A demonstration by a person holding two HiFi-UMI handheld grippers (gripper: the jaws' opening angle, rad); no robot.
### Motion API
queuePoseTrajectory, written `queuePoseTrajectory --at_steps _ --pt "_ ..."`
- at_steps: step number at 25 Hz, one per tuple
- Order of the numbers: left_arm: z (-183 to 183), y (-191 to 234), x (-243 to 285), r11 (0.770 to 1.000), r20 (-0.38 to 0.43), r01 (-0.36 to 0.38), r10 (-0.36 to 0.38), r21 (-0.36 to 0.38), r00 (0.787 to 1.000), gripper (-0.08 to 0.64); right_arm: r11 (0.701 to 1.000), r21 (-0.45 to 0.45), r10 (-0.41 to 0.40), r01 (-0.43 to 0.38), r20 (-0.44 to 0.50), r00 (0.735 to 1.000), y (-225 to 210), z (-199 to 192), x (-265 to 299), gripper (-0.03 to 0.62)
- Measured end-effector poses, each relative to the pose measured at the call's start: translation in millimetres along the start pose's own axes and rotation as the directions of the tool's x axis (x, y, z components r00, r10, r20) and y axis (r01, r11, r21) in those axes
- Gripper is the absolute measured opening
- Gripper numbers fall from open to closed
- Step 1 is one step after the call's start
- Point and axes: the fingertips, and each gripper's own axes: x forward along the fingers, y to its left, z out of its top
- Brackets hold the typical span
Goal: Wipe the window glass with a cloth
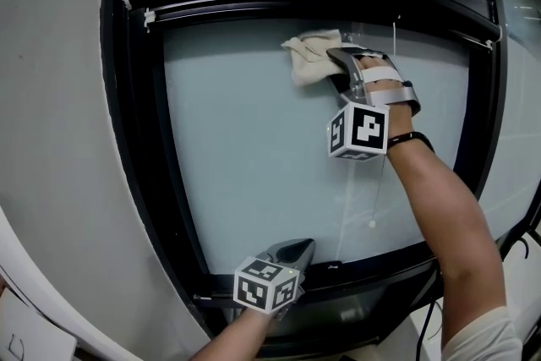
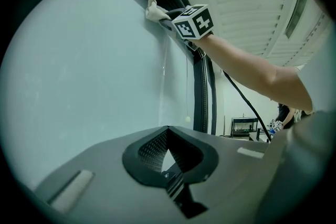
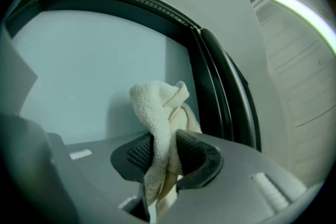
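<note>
**Cloth at upper pane, right unit clamped**

The right hand-held gripper is clamped on the cream cloth and presses it against the window glass near the top of the black frame. The left hand-held gripper is at the lower frame rail, its jaws closed together with nothing between them.

right gripper: jaws clamped on cream cloth | cloth top apparently touching window glass | black frame at right

High on the window glass — cloth, in the jaws of the right gripper; well below, at the bottom frame — left gripper.
</note>
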Motion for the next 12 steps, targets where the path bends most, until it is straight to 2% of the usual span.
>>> queuePoseTrajectory --at_steps 3,7,12 --pt "-6 1 3 1.000 -0.010 -0.010 0.010 -0.013 1.000 0.015 0.999 -0.041 0.016 -0.016 0.000 1.000 11 0 5 0.103" --pt "-12 1 6 0.999 -0.010 -0.024 0.024 -0.033 1.000 0.015 0.999 -0.025 0.038 -0.038 0.004 0.999 19 -2 3 0.101" --pt "-21 5 9 0.998 -0.018 -0.040 0.039 -0.048 0.999 0.015 0.998 -0.063 0.026 -0.026 -0.004 1.000 30 -1 -1 0.100"
